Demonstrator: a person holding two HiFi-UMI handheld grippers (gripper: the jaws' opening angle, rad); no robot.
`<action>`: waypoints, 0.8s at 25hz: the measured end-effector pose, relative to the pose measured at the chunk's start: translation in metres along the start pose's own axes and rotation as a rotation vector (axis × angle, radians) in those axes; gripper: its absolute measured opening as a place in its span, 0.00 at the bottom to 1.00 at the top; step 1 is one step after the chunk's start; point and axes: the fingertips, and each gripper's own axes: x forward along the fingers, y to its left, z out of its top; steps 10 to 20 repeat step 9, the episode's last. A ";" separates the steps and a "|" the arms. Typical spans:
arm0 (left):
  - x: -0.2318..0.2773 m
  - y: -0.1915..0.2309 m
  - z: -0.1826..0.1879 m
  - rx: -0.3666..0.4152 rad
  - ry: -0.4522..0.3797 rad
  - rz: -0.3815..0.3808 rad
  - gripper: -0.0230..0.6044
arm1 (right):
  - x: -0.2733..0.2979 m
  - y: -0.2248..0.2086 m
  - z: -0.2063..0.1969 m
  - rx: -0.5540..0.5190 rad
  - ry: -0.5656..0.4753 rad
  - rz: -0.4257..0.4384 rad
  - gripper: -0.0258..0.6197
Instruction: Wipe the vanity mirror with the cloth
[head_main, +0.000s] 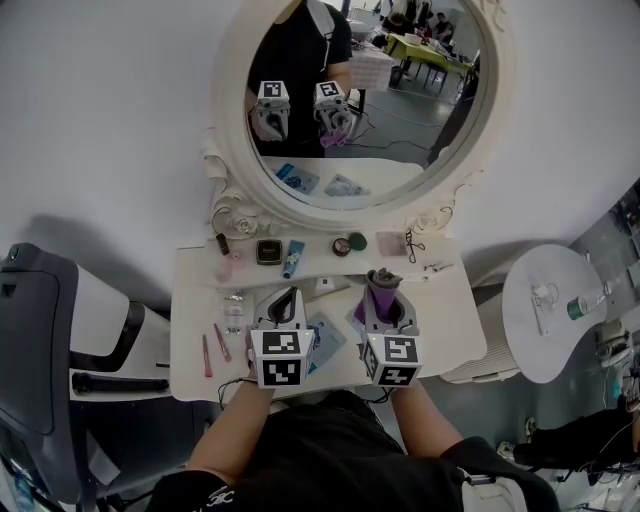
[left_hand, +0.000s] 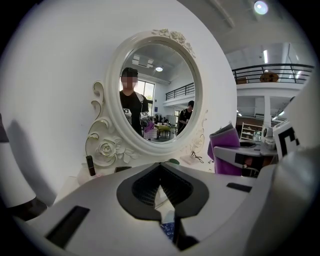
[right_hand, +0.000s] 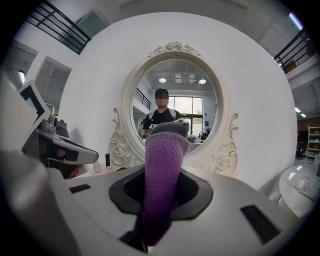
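While right gripper (head_main: 385, 300) clamps cloth (right_hand: 162, 165), left gripper (left_hand: 160, 166) closed

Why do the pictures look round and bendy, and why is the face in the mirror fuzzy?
Left gripper view: the wide lens bulges the wall round, with black corners; the fuzzy patch on the face in the mirror was added afterwards. Right gripper view: same bulge, and the purple cloth in the jaws looks huge and soft, being so near. Head view: the table edges curve.

large open hall; mezzanine railing (left_hand: 250, 71), staged vanity table (head_main: 452, 312)
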 end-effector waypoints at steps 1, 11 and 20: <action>-0.001 -0.001 -0.002 0.000 0.002 0.000 0.04 | -0.001 0.001 -0.002 -0.006 0.003 0.004 0.18; -0.006 -0.011 -0.011 -0.003 0.019 -0.004 0.04 | -0.012 0.009 -0.006 -0.020 0.004 0.051 0.18; -0.006 -0.011 -0.011 -0.003 0.019 -0.004 0.04 | -0.012 0.009 -0.006 -0.020 0.004 0.051 0.18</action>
